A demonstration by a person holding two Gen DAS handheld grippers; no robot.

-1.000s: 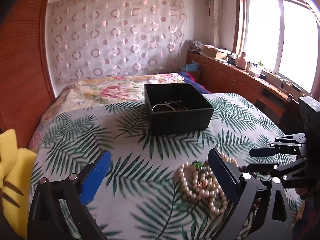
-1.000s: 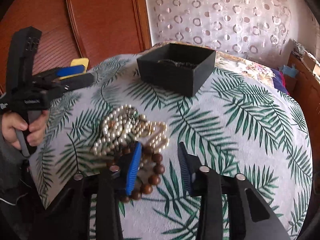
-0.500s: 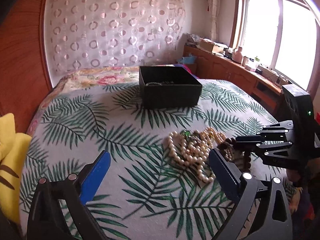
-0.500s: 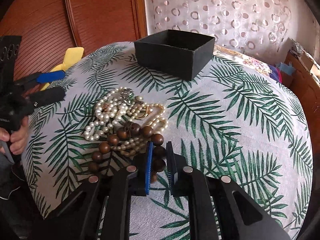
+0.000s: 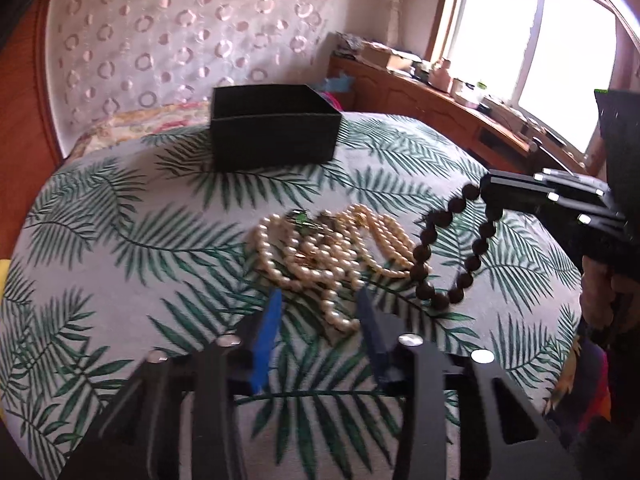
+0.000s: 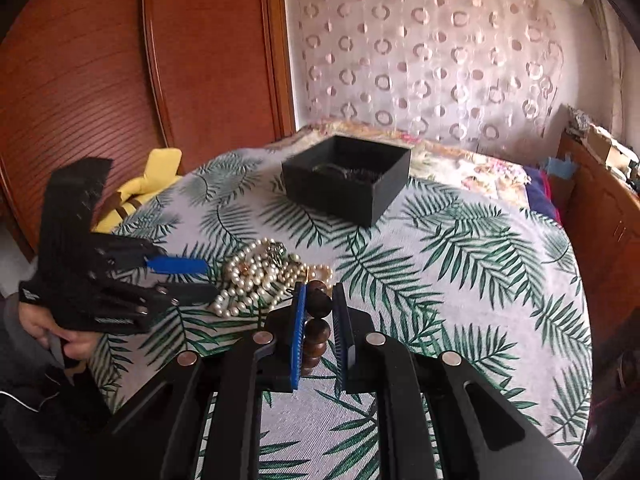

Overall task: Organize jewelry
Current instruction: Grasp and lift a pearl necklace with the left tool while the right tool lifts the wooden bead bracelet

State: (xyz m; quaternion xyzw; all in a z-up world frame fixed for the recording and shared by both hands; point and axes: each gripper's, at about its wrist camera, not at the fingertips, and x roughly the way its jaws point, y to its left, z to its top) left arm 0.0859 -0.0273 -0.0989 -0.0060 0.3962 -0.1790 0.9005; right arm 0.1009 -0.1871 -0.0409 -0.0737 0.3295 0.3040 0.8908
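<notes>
a: leaf-printed cloth covers the bed [image 6: 460, 264], where the jewelry is laid out. why is the black box [image 6: 348, 178] set well apart from the pile?

b: likely as the destination; some chain already lies in it, and it sits far back, clear of the working space.

a: and the pearl necklaces [image 5: 332, 248]?

b: heaped mid-bed, tangled with a few gold pieces, resting on the cloth. the left gripper [image 5: 318, 320] comes in low at the near end of the heap, its jaws closing with a pearl strand between them, not visibly pinched yet.

a: the dark wooden bead bracelet [image 5: 452, 248]?

b: the right gripper [image 6: 320, 312] is clamped on one bead, so the loop hangs from it, its lowest beads close to the cloth beside the pearls, probably to separate it.
</notes>
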